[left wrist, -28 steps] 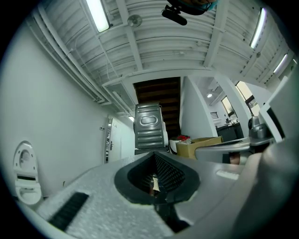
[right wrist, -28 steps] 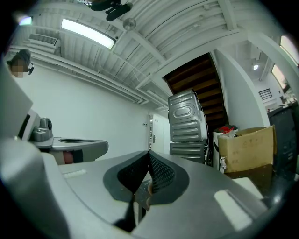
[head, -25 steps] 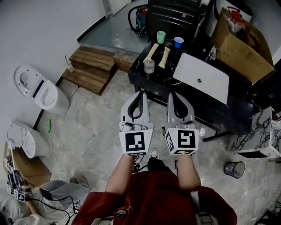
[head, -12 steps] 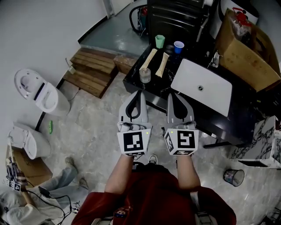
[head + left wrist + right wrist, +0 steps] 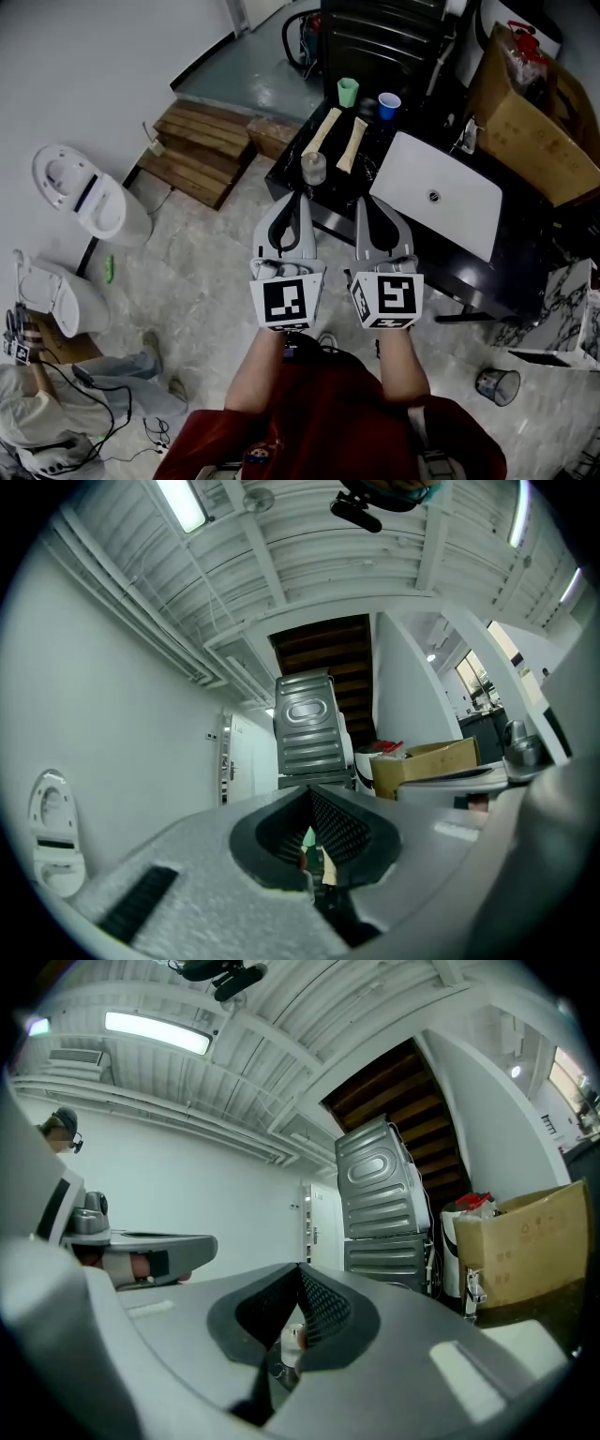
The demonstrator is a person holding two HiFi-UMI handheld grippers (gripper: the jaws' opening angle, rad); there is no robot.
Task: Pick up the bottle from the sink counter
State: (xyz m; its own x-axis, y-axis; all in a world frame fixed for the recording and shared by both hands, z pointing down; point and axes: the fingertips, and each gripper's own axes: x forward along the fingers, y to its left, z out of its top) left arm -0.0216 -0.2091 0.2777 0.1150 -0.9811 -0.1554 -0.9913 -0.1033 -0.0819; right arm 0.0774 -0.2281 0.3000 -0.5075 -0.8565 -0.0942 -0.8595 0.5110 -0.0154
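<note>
Sink counter (image 5: 422, 127), bottle (image 5: 313, 169), green cup (image 5: 348, 91), blue cup (image 5: 389, 105), basin (image 5: 441, 192)

The person holds both grippers side by side in front of the body, close together and parallel, jaws pointing far and away from the torso. The left forearm (image 5: 255, 364) and right forearm (image 5: 399, 367) are bare and reach forward. The left gripper (image 5: 297, 201) has its jaws closed tip to tip with nothing between them, and the right gripper (image 5: 371, 202) is likewise closed and empty, each gripper's marker cube facing up.
</note>
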